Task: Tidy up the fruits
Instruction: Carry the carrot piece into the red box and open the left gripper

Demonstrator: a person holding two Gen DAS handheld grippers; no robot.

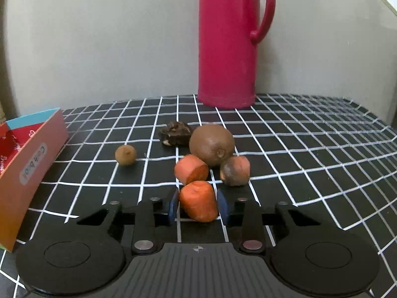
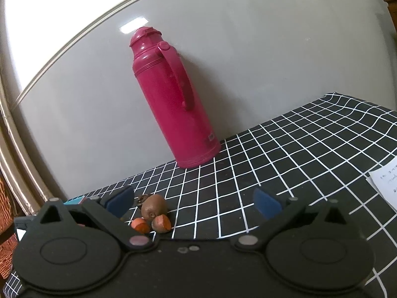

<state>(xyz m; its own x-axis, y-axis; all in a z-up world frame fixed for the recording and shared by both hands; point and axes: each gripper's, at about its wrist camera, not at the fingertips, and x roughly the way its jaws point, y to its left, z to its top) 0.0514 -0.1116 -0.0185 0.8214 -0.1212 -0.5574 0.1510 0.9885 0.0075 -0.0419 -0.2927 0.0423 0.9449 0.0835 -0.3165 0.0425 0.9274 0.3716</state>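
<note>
**Left gripper closes on a carrot piece at the front of the pile**

The left gripper (image 1: 198, 206) has its blue pads on either side of an orange carrot chunk (image 1: 198, 201), narrowed until both pads sit at or against its flanks; whether they press firmly cannot be told. The chunk rests on the checked worktop (image 1: 310, 168), at the near edge of a small cluster. Just behind it lies a second carrot piece (image 1: 191, 169), cut face forward, then a kiwi (image 1: 211, 144) and a browned carrot end (image 1: 234, 170) touching the kiwi. A dark shrivelled fruit (image 1: 176, 133) sits behind, and a small round brown fruit (image 1: 125, 155) lies apart to the left. An open red and teal box (image 1: 32, 154) stands at the left edge, likely the destination. A pink thermos (image 1: 227, 39) stands at the back by the wall.

The right gripper (image 2: 194, 204) is wide open, holding nothing, hanging above and to the right of the cluster.

The chunk tapers and looks smooth, so it could squirt forward out of the pads if the grip lands on the sloping part. Pushed forward, it would knock the second carrot piece into the kiwi and scatter the pile. A tilted lift might also drag its lower edge across the cloth.
</note>
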